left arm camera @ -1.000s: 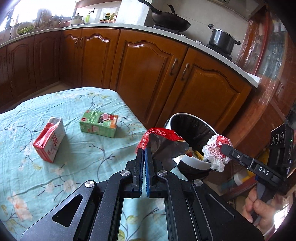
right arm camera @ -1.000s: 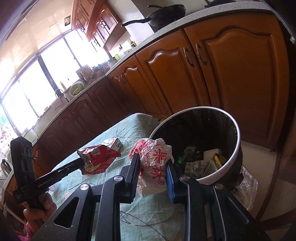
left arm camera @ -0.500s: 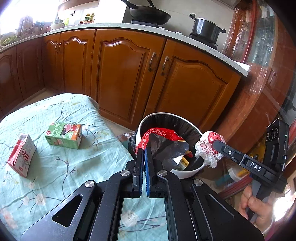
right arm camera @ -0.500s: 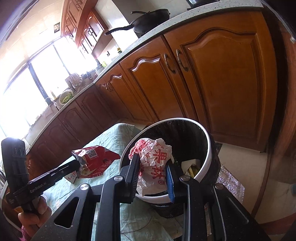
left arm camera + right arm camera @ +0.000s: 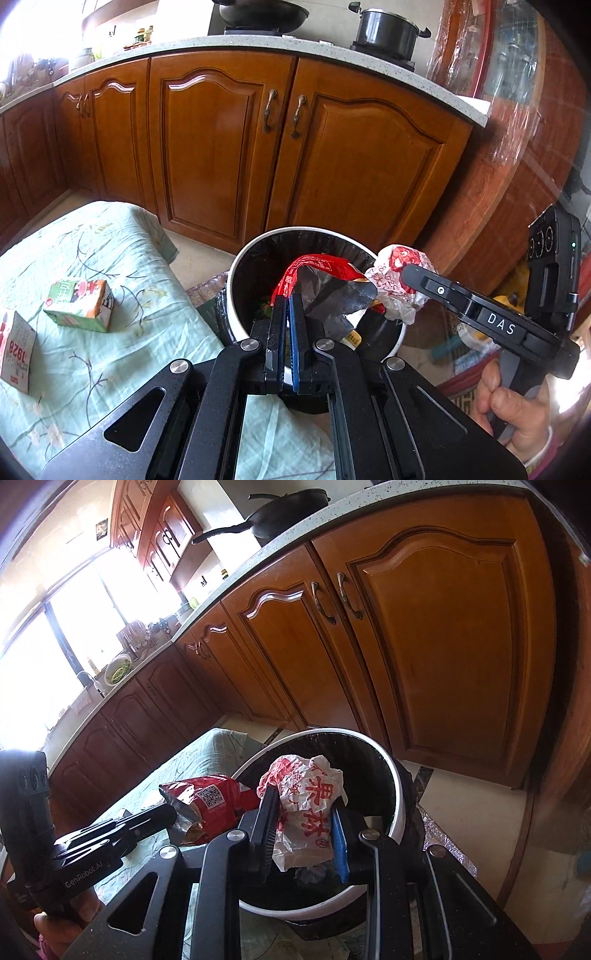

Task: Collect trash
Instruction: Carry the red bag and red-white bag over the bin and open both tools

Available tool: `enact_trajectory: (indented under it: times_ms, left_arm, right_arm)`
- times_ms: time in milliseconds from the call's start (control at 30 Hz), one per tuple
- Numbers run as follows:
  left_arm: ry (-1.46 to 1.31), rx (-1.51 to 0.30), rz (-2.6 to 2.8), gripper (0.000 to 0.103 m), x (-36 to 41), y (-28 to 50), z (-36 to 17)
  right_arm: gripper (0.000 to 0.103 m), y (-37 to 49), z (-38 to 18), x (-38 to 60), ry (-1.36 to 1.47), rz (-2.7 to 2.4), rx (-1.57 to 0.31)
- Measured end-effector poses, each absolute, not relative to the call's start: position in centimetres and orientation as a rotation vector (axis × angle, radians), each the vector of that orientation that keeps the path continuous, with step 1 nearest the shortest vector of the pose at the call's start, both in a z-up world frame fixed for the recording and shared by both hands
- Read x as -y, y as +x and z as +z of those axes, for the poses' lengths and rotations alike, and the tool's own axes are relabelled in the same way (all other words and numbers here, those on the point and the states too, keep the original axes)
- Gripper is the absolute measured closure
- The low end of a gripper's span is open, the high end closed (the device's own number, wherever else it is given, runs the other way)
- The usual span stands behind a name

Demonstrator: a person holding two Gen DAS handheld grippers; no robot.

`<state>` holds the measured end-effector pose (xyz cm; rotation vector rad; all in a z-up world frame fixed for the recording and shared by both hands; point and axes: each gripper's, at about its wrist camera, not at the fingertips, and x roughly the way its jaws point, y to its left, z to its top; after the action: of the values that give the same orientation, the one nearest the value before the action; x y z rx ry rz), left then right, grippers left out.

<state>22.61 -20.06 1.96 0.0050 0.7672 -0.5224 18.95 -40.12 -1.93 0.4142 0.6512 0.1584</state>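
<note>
My left gripper [image 5: 287,301] is shut on a red snack bag [image 5: 325,280] with a silver inside and holds it over the white-rimmed trash bin [image 5: 258,243]. My right gripper [image 5: 304,805] is shut on a crumpled white wrapper [image 5: 310,812] with red print, also over the bin [image 5: 397,805]. The wrapper shows in the left wrist view [image 5: 395,280], and the red bag shows in the right wrist view [image 5: 214,805]. The bin has a black liner and some trash inside.
A green carton [image 5: 79,304] and a red-and-white carton [image 5: 14,350] lie on the table with the pale green floral cloth [image 5: 110,369]. Wooden kitchen cabinets [image 5: 221,147] stand behind the bin. A wok [image 5: 258,11] and pot [image 5: 388,33] sit on the counter.
Both grippers have moved from over the table to over the bin, each still holding its piece of trash. The cartons have slid left in the left wrist view.
</note>
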Motion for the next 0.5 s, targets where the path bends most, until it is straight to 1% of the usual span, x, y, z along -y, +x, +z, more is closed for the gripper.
enact_trajectory:
  times_ms: [100,200,267,333,367,400,433,467,500]
  left_arm:
    - [0.010,-0.784,-0.525,0.102,20.7,23.4,1.3]
    - [0.011,-0.802,-0.528,0.102,21.3,24.1,0.7]
    - [0.012,-0.814,-0.528,0.101,21.7,24.4,0.3]
    - [0.013,-0.830,-0.531,0.101,21.9,24.7,-0.1]
    - [0.009,-0.835,-0.531,0.100,22.0,24.8,-0.2]
    - [0.006,-0.839,-0.534,0.099,22.1,24.8,-0.3]
    - [0.005,-0.841,-0.534,0.095,22.1,24.8,-0.4]
    - [0.004,-0.842,-0.529,0.089,22.2,24.8,-0.4]
    - [-0.001,-0.841,-0.527,0.086,22.1,24.8,-0.5]
  right_arm:
    - [0.076,19.5,-2.3,40.0,0.408,0.152,-0.665]
    - [0.070,20.1,-2.6,40.2,0.409,0.153,-0.681]
    - [0.057,20.4,-2.8,40.4,0.417,0.154,-0.688]
    - [0.053,20.4,-2.9,40.5,0.420,0.152,-0.689]
    - [0.047,20.4,-2.9,40.5,0.422,0.153,-0.687]
    - [0.044,20.2,-2.8,40.5,0.424,0.153,-0.683]
    - [0.039,20.1,-2.8,40.5,0.426,0.152,-0.680]
    - [0.036,19.9,-2.8,40.5,0.427,0.150,-0.675]
    - [0.034,19.7,-2.8,40.5,0.430,0.150,-0.670]
